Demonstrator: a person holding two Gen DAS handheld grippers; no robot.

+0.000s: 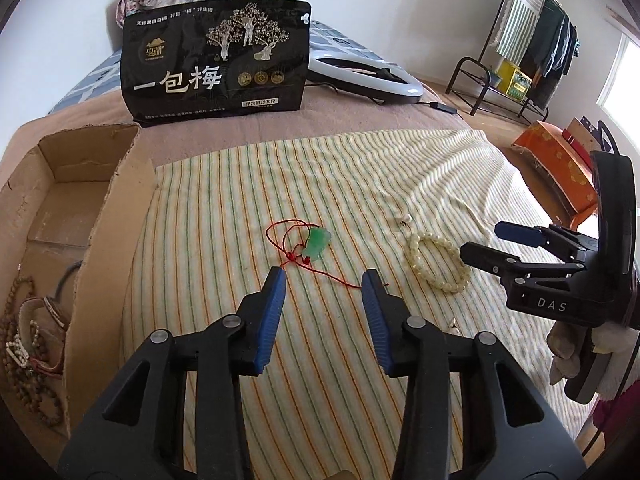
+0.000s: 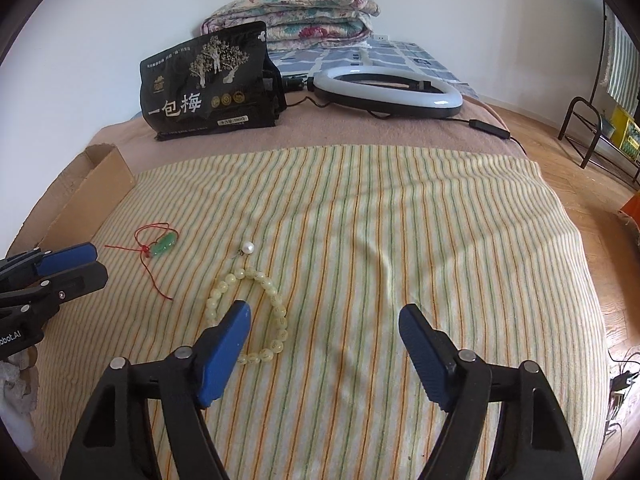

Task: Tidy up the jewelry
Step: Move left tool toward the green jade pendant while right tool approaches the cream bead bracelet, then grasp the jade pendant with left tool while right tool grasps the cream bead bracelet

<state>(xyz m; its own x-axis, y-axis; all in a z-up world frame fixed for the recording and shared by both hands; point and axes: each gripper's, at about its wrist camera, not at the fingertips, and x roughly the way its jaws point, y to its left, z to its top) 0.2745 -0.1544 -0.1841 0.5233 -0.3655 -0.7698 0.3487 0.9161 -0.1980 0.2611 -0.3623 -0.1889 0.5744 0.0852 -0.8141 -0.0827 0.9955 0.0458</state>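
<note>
My left gripper gapes empty near the light jade pendant mid-bed, best pinched by its limp red cord; my right gripper, empty too, nears the slippery bead bracelet.

Two grippers: left gripper, right gripper. One green pendant on a red cord. One pale bead bracelet. One loose pearl charm. One cardboard box, several bead strands inside, count unclear. One black snack bag. One ring light. One folded quilt. One striped towel.
</note>
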